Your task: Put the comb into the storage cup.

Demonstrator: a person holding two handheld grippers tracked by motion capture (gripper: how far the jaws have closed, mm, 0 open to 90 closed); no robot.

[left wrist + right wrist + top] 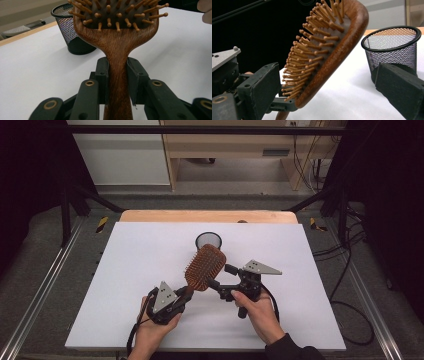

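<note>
Covering the wooden table (150, 216) — white sheet (130, 270) — grey floor (50, 270) around.

Even bright light, perhaps slightly soft

White-topped wooden table (150, 250) on grey floor (50, 270), black frame rails (200, 129), pale wooden cabinet (225, 145) beyond.

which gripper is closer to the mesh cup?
Right. The right gripper sits open just in front of the mesh cup, jaws straddling the hairbrush head. The left gripper is farther back, clamped on the brush handle.
</note>
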